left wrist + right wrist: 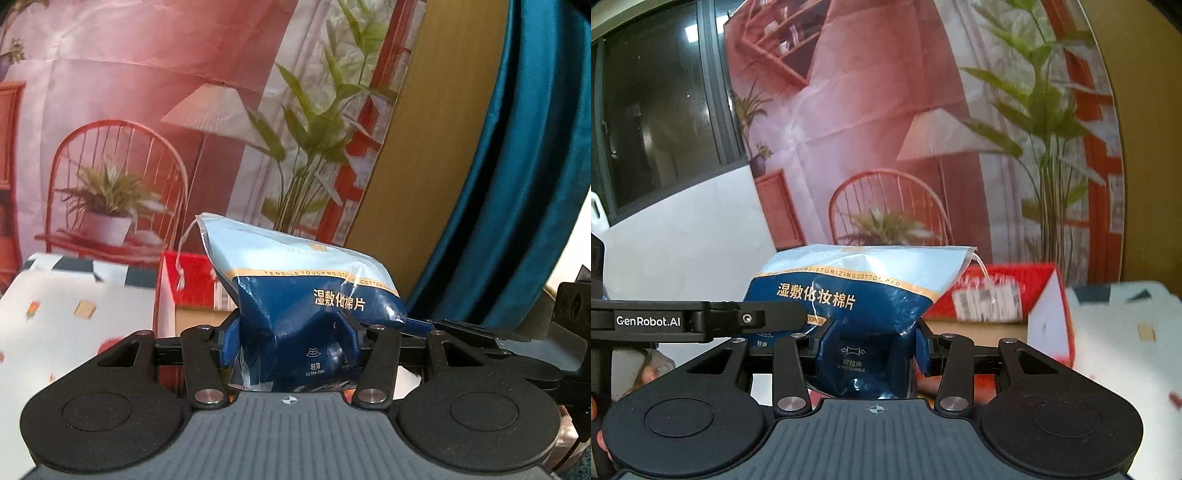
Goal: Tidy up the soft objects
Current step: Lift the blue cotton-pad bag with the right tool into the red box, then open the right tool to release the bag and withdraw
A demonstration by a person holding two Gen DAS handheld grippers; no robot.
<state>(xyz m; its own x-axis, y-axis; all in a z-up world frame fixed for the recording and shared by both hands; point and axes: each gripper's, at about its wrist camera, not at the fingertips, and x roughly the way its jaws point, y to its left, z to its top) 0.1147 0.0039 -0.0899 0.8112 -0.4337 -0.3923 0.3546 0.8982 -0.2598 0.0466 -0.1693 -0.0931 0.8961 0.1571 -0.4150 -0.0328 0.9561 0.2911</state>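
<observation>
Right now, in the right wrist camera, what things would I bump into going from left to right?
Dark window → other gripper's black finger → blue cotton pad bag squeezed by the right gripper → red box → white patterned cloth.

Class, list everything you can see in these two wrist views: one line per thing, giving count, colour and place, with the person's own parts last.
cotton pad bag: one, blue and pale blue, clamped between both grippers
box: one, red and white, behind the bag
patterned cloth: one, white with small coloured shapes, beside the box
backdrop: one, pink and red printed room scene, behind everything
curtain: one, teal, right in the left wrist view
window: one, dark, left in the right wrist view
left gripper: black, blue pads, shut on the bag
right gripper: black, shut on the bag
</observation>
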